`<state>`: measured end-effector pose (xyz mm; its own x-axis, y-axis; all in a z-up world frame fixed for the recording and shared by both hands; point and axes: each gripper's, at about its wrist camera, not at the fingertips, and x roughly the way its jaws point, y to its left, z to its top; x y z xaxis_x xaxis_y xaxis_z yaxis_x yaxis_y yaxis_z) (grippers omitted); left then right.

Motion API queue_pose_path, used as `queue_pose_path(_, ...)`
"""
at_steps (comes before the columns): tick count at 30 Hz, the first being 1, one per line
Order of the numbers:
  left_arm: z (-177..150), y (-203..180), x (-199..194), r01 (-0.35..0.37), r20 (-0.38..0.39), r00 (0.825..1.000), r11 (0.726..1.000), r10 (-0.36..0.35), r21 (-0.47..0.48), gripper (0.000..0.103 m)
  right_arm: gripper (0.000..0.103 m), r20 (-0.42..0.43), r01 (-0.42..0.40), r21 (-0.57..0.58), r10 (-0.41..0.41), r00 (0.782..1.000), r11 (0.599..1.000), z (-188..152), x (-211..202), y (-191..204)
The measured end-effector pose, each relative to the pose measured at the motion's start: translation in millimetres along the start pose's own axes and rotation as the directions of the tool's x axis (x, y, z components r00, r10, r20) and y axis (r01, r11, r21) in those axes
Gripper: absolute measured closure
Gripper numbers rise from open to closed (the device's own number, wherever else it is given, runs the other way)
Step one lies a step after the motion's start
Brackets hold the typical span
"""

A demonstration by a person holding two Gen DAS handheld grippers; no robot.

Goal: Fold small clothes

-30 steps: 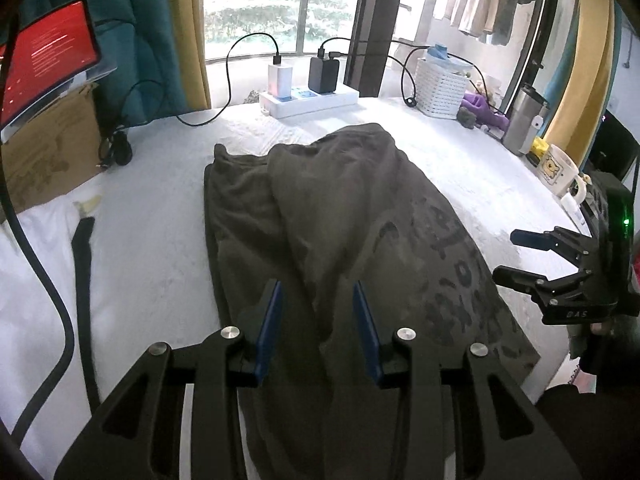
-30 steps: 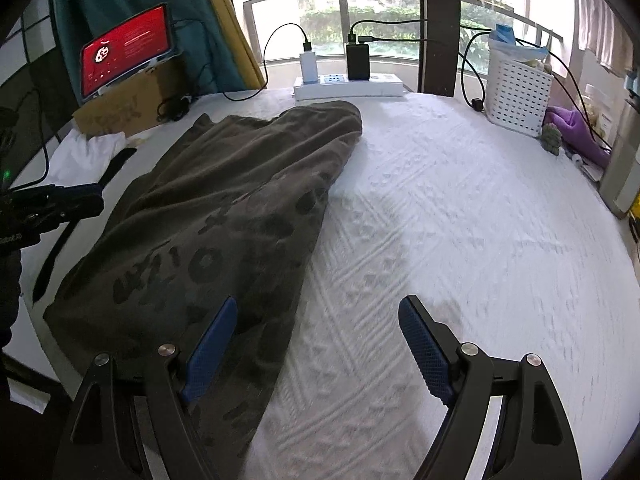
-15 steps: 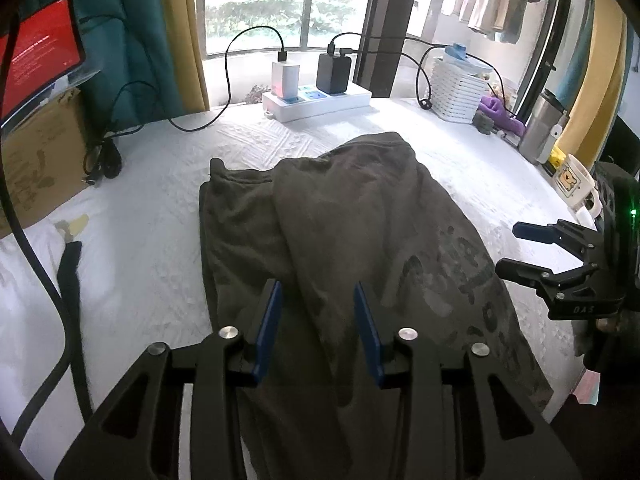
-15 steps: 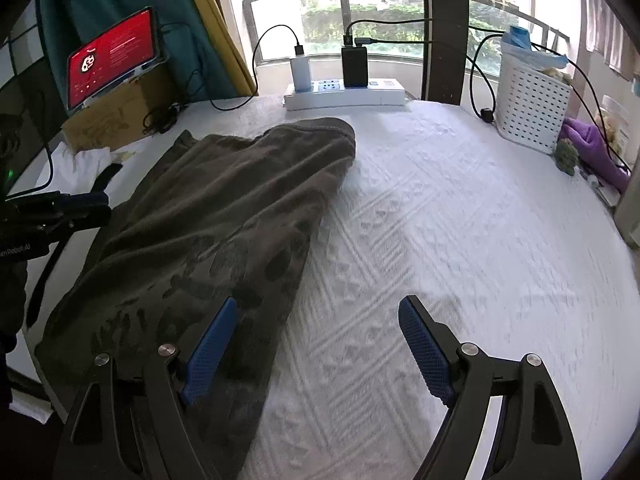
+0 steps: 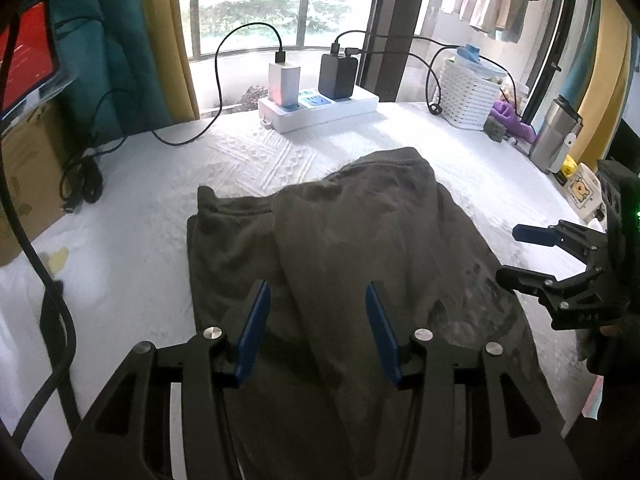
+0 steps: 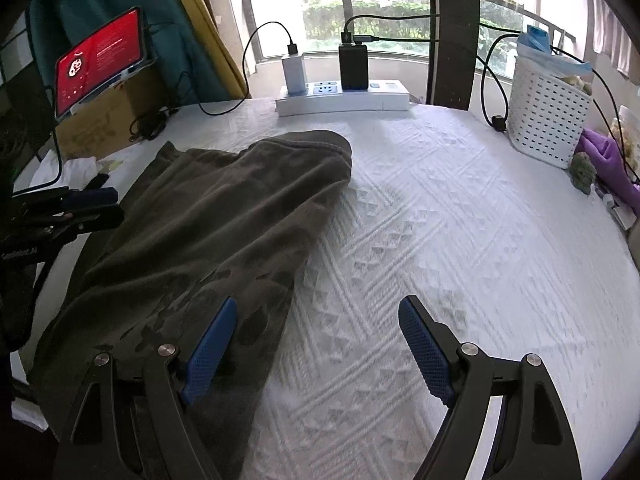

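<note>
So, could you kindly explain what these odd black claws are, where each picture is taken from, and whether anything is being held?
No robot here: a person holds a two-finger gripper in each hand, each carrying a fisheye camera looking along its blue-padded fingers. One picture comes from the left gripper, the other from the right gripper; each also glimpses the other at its edge. A dark garment lies partly folded on a white textured cover, with a power strip and a white basket behind. Both grippers are open above it and hold nothing; the left jaws have just been opening.
</note>
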<state>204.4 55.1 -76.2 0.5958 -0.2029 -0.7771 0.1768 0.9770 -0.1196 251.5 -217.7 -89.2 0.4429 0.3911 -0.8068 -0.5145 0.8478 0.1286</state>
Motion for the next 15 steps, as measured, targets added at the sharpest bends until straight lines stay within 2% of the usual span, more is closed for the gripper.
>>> queue_pose_path(5, 9.2, 8.7, 19.3, 0.008, -0.013, 1.0, 1.0, -0.008, -0.005, 0.052, 0.019, -0.008, 0.001, -0.005, -0.001, 1.0, 1.0, 10.6, 10.9, -3.1)
queue_pose_path(10, 17.6, 20.6, 35.4, -0.011, -0.038, 0.999, 1.0, 0.01, -0.021, 0.049, 0.019, 0.025, 0.002, 0.032, -0.002, 1.0, 0.999, 25.3, 15.2, -11.4)
queue_pose_path(12, 20.6, 21.4, 37.1, 0.006, -0.02, 1.0, 1.0, -0.007, -0.01, 0.049, 0.019, 0.028, -0.004, 0.032, 0.003, 1.0, 0.999, 31.8, 19.9, -14.8)
queue_pose_path(14, 23.6, 20.4, 40.2, 0.038, -0.01, 0.999, 0.999, -0.038, 0.006, 0.05, 0.019, 0.022, -0.006, 0.03, 0.005, 1.0, 1.0, 37.7, 26.5, -17.5)
queue_pose_path(15, 24.8, 19.8, 42.4, 0.052, -0.009, 0.999, 0.999, -0.051, 0.013, 0.056, 0.019, 0.022, -0.01, 0.032, 0.009, 1.0, 0.999, 41.3, 30.0, -19.4)
